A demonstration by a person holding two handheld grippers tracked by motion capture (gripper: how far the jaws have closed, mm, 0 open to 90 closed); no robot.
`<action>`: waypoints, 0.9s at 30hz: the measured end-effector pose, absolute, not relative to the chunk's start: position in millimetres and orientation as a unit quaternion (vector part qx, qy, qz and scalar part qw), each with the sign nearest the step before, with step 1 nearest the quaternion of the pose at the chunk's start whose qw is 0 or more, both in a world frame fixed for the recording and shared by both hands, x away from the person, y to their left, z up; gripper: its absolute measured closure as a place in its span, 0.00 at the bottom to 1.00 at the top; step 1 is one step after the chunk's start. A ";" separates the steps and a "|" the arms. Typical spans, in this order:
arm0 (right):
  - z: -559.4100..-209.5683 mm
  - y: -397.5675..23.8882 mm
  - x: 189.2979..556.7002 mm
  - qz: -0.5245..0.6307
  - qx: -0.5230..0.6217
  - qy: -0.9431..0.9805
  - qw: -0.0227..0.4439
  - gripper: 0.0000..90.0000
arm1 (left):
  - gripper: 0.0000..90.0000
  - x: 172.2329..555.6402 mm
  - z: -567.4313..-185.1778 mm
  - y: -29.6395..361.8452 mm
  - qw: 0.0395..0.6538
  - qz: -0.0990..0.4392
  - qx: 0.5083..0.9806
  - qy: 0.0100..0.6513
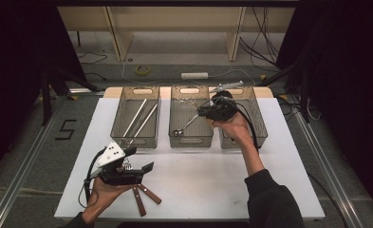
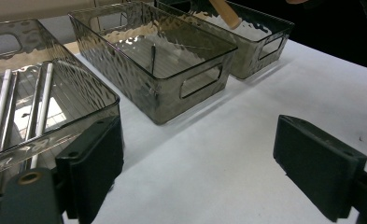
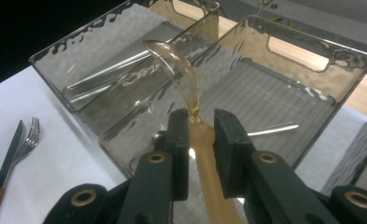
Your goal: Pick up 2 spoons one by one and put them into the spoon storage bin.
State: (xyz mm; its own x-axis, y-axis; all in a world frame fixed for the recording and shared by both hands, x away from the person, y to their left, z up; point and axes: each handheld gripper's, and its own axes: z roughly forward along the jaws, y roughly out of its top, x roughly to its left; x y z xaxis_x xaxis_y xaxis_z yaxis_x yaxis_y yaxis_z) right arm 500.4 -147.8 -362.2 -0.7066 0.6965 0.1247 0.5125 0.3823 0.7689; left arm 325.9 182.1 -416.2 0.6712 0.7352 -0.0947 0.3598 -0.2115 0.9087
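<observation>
**Spoon held over the middle bin**

From the high view, three smoky clear bins stand in a row at the far side of the white table (image 1: 279, 190). The left bin (image 1: 136, 116) holds two long pale rods lying slantwise. The right tongs (image 1: 208, 111) hang over the near right part of the middle bin (image 1: 190, 116), carried by the person's right hand (image 1: 232, 125), and a spoon (image 1: 186, 125) slants down from them with its bowl low inside that bin. The right bin (image 1: 243, 116) sits behind that hand. Near the front left, the left tongs (image 1: 139, 161) rest low over the table in the left hand (image 1: 106, 190), with two wooden-handled pieces of cutlery (image 1: 144, 197) lying just beside them.

In the left gripper view, the left tongs (image 2: 209, 158) stand wide apart over bare white table with nothing between them. The left bin (image 2: 78, 112) is just ahead at the left, the middle bin (image 2: 172, 70) beyond it.

In the right gripper view, the right tongs (image 3: 202, 135) are clamped on the amber-looking handle of the spoon (image 3: 181, 74), whose bowl rises ahead of the tips above the wall between two bins. A thin metal piece (image 3: 272, 129) lies on the ribbed floor of the nearer bin. A fork (image 3: 27, 140) and a knife (image 3: 8, 156) lie side by side on the table at the left.
</observation>
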 end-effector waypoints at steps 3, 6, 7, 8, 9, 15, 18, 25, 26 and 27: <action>-366.7 -144.4 503.5 0.418 0.372 0.822 0.106 0.86 | 0.17 325.7 -416.3 181.4 0.513 0.182 0.757 0.361; -370.9 -140.9 505.4 0.415 0.374 0.823 0.104 0.86 | 0.17 325.8 -416.7 181.1 0.513 0.182 0.757 0.361; -372.4 -139.7 506.0 0.413 0.375 0.823 0.104 0.86 | 0.17 325.9 -416.8 181.1 0.512 0.182 0.758 0.361; -374.1 -138.8 506.6 0.410 0.376 0.824 0.103 0.86 | 0.17 326.0 -416.9 181.1 0.512 0.182 0.758 0.361; -375.8 -137.9 507.4 0.409 0.377 0.825 0.103 0.86 | 0.17 326.0 -416.9 181.0 0.512 0.182 0.758 0.361; -383.7 -130.9 510.1 0.404 0.384 0.825 0.096 0.86 | 0.17 325.8 -417.2 180.4 0.511 0.182 0.759 0.361; -387.9 -127.6 512.0 0.401 0.384 0.826 0.096 0.86 | 0.17 325.7 -417.2 180.3 0.510 0.182 0.760 0.359; -394.7 -123.2 513.9 0.383 0.395 0.831 0.089 0.69 | 0.17 325.4 -417.2 180.1 0.510 0.181 0.761 0.359; -394.5 -123.4 513.4 0.383 0.395 0.831 0.087 0.66 | 0.17 325.4 -417.2 180.2 0.509 0.180 0.761 0.359; -394.1 -124.0 513.1 0.382 0.395 0.831 0.087 0.65 | 0.17 325.4 -417.3 180.2 0.509 0.180 0.761 0.359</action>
State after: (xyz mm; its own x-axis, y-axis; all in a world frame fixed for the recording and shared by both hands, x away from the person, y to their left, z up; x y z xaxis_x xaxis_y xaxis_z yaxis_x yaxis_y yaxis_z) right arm 513.1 -124.0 -394.1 -0.6733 0.7223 0.1577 0.5899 0.3963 0.7035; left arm 325.4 180.2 -417.3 0.6765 0.7308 -0.0915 0.3633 -0.2231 0.9046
